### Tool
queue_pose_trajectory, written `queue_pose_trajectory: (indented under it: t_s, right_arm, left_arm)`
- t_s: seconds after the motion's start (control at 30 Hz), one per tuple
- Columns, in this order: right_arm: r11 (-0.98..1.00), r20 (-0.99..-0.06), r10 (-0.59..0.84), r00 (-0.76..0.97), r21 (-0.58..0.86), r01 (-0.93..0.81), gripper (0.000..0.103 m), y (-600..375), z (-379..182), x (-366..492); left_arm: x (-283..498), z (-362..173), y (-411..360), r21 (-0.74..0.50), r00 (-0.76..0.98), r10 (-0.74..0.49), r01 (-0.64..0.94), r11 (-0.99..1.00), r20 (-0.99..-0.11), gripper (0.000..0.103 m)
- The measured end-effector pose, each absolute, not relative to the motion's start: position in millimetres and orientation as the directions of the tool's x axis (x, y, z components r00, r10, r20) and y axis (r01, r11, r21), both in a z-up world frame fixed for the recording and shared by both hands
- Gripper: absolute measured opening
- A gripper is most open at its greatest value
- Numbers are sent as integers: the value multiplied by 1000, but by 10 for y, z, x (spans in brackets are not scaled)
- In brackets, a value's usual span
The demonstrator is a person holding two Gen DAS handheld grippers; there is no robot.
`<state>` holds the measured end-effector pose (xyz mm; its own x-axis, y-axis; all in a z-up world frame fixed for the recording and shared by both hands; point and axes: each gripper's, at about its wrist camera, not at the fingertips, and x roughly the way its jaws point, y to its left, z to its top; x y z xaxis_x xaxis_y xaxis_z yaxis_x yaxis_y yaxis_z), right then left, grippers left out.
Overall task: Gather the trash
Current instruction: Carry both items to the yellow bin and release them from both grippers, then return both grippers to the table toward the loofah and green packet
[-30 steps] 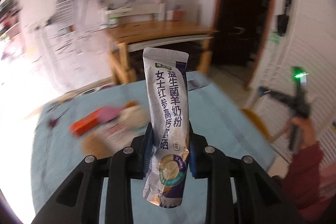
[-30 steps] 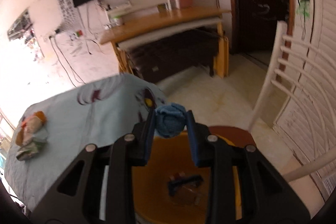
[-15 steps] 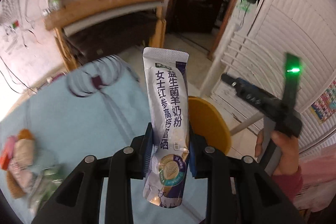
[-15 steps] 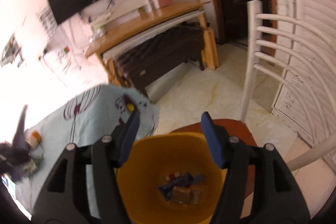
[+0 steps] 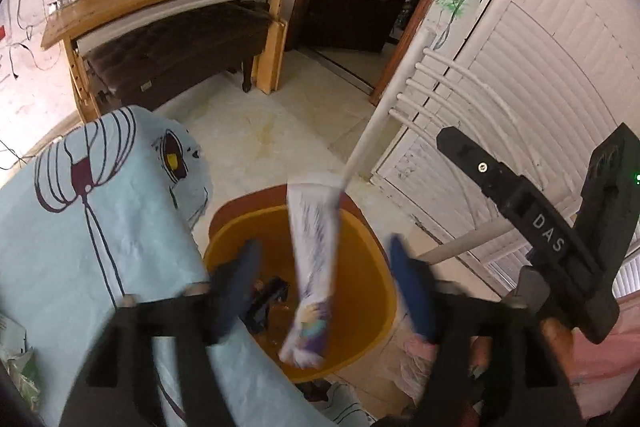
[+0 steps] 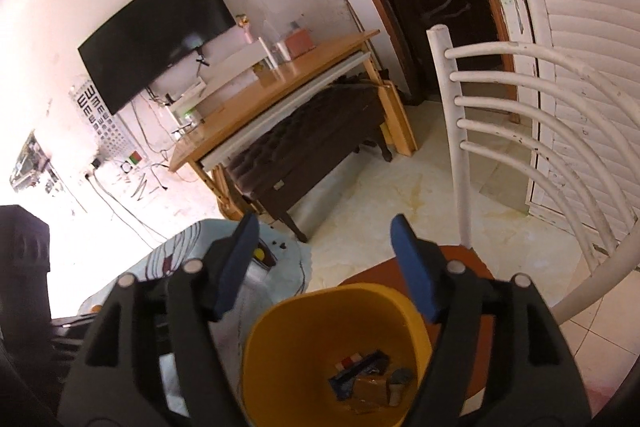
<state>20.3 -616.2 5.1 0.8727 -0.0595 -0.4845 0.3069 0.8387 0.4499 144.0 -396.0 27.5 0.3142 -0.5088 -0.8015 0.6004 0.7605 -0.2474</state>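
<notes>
Left tool (image 5: 322, 275): jaws opening, wide apart, blurred in the left wrist view. Between them, touching neither pad, the silver-and-purple sachet (image 5: 314, 267), upright with a slight tilt, blurred, its lower end inside the mouth of the yellow bin (image 5: 368, 315). No grip on the sachet visible.

Right tool (image 6: 324, 263): jaws opening, blue pads (image 6: 236, 267) spread wide, nothing between them. Positioned above the yellow bin (image 6: 264, 359), pointing down into it. Same right tool seen from the left wrist view at the right edge, black body marked "DAS", held by a hand (image 5: 558, 337) in a pink sleeve.

Yellow bin: standing on the brown seat (image 6: 472, 267) of a white chair (image 6: 460, 155), just beside the corner of the counter. Contents at the bin floor: a dark blue wrapper (image 6: 356, 373), a brown packet (image 6: 374, 391) and smaller scraps, too small to identify.

Counter: covered with a light blue cloth (image 5: 80, 227) bearing dark line drawings; the corner nearest the bin overhangs toward the chair. Crumpled green-and-white wrapper (image 5: 20, 371) at the left edge of the counter, partly cut off by the frame.

Background: wooden desk (image 6: 280, 95), dark bench beneath it, wall-mounted television (image 6: 156, 39), white louvred door (image 5: 540, 67).
</notes>
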Motion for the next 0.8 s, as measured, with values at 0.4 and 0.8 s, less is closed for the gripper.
queue_pose_trajectory:
  t_s: [0.4,0.8]
  right_arm:
    - [868,-469,-23,883,429,251,69,-5872,160,268]
    - [937,-458,92,884,339,78,69,-5053,328,444]
  left_arm:
    - [1123,446,-3355,-280,390,-538,550,787,-747,74]
    - [1007,704,-2187,-183,570,-434,445,877,-697,76]
